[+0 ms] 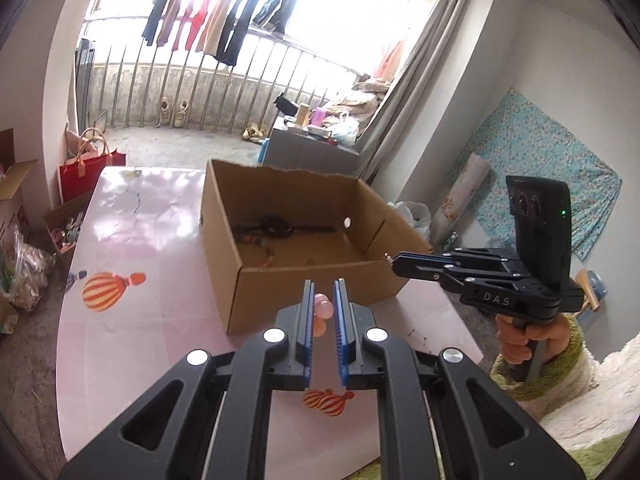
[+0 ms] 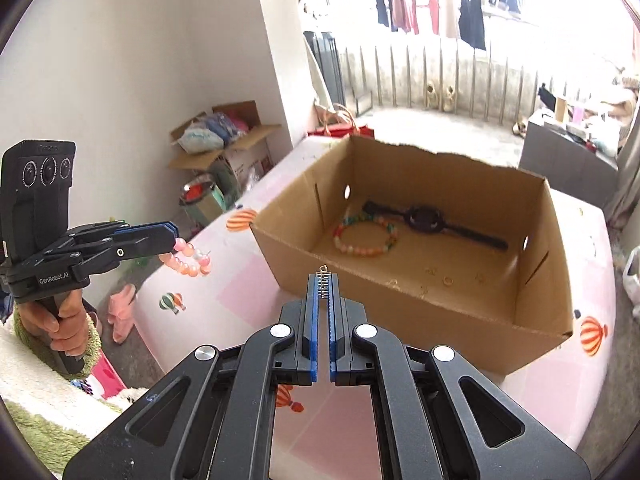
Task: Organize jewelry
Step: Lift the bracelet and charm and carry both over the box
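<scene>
Right wrist view says it's partway done: bead bracelet (image 2: 366, 236), watch (image 2: 424, 218) already in the box (image 2: 400, 304) beyond the fingers, right gripper (image 2: 323, 280) clenched on a small chain (image 2: 322, 278), left gripper (image 2: 174, 240) gripping a pink bracelet (image 2: 188, 260), both yet to drop in.

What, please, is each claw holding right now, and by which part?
The left claw pinches a pink bead bracelet by one end of its loop; the rest dangles. The right claw grips a small silvery earring by its lower part, leaving the top ring exposed.
</scene>
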Demonstrator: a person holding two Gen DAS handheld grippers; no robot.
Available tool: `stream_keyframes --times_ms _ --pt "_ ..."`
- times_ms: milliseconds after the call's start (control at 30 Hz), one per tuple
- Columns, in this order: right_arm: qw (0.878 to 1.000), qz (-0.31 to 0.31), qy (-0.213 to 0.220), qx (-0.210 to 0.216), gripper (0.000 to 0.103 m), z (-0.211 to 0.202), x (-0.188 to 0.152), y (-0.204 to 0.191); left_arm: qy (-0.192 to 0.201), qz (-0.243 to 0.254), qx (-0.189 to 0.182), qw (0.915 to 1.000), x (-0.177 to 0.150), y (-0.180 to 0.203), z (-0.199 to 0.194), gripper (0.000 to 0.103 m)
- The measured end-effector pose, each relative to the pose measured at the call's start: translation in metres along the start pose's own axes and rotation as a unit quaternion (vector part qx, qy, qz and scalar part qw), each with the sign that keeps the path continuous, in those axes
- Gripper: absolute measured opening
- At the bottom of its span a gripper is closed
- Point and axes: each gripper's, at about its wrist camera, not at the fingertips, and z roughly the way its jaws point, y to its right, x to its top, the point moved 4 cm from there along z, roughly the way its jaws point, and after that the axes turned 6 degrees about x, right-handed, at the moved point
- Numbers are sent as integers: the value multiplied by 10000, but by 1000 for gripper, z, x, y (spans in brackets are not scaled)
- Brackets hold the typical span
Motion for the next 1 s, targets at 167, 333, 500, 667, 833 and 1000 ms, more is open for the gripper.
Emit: stream_keyframes --times_ms 167,333,500,667,833,1000 --pt "9986 133 507 44 2 -30 29 28 180 94 -368 9991 47 19 3 9" --pt "9965 221 803 -123 2 -52 52 61 54 344 -281 9990 78 29 34 9" --pt "9977 311 543 -269 2 -41 61 96 -261 475 -90 9985 84 27 78 9" --pt "9984 416 -355 -135 2 1 49 124 -671 262 -136 9973 77 23 121 9" --pt "9891 277 -1442 -137 2 46 31 141 -1003 167 -119 9947 73 21 156 9" --pt "9757 -75 -2178 -209 2 71 18 143 -1219 59 -166 9924 69 20 178 9"
